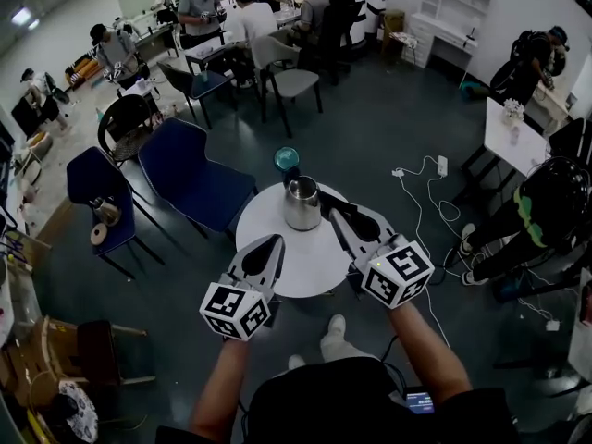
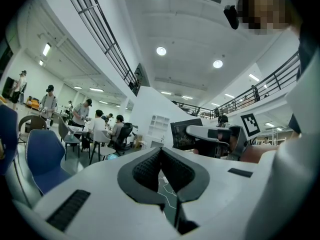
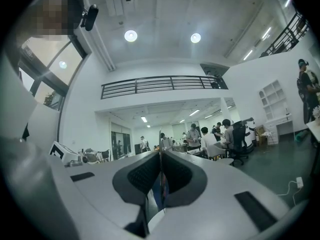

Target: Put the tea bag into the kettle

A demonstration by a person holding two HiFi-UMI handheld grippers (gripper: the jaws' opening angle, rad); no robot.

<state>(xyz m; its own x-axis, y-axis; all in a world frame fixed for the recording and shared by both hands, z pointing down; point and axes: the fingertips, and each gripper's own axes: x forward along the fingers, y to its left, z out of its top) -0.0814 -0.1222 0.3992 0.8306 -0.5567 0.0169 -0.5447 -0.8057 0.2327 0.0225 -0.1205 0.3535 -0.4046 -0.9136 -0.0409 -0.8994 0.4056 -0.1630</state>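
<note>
ok so the kettle sits at the far edge of the round white counter, w/ a teal cup just behind it at 12 o'clock. Top of the kettle looks open, no lid afaict.

Right gripper is the near one. Its long axis runs from 4 to 10 o'clock in the head view, and the tips are just beside the kettle's rim, which is at approx 10 o'clock from them. In the right gripper view its fingers are pressed together on a thin flat thing w/ blue print, prob the tea bag. It sits edge-on in the slit, so I can't tell its shape or whether there's a string.

Left gripper is lower, over the counter's near half, pointing to 1 o'clock at the kettle but well apart from it. Its fingers are closed w/ nothing in them, just floor showing thru the gap.

Imo next thing is to get the right tips over the opening, then let go. Both forearms reach fwd, right one further out.
</note>
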